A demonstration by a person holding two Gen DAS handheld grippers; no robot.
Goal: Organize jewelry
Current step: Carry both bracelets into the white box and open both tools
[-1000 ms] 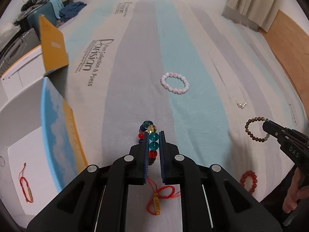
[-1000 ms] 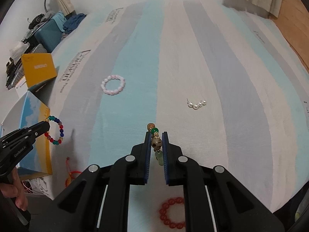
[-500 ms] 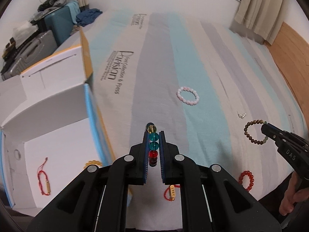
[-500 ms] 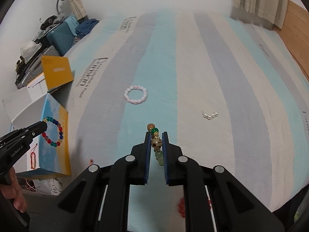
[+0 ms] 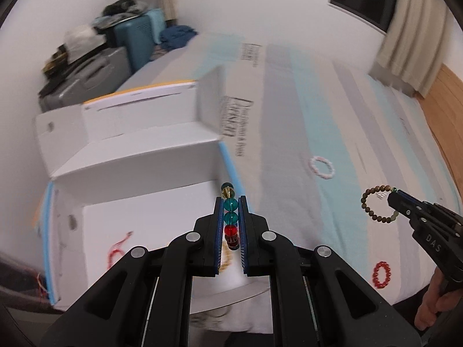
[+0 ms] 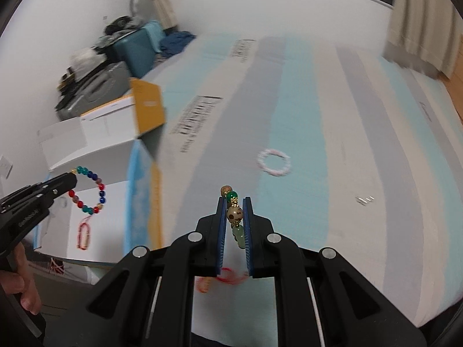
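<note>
My left gripper [image 5: 230, 202] is shut on a bracelet of teal, red and amber glass beads [image 5: 231, 218], held over the open white box [image 5: 162, 208]. In the right wrist view that bracelet [image 6: 88, 190] hangs as a ring from the left gripper [image 6: 68, 180] above the box [image 6: 139, 190]. My right gripper [image 6: 234, 202] is shut on a brown wooden bracelet with green beads [image 6: 235, 214], above the striped bed. The left wrist view shows it as a hanging ring [image 5: 376, 206] at the right gripper [image 5: 396, 195].
A red cord bracelet [image 5: 118, 248] lies in the box. A pink bead bracelet [image 5: 321, 166], a red bead bracelet [image 5: 381, 274], a pearl piece [image 6: 365, 199] and another red cord bracelet [image 6: 228, 277] lie on the bed [image 6: 318, 115]. Suitcases [image 5: 136, 40] stand at the back left.
Both grippers have risen and swung left, each still gripping its bracelet. The left one has gone from over the bed to over the open box.
</note>
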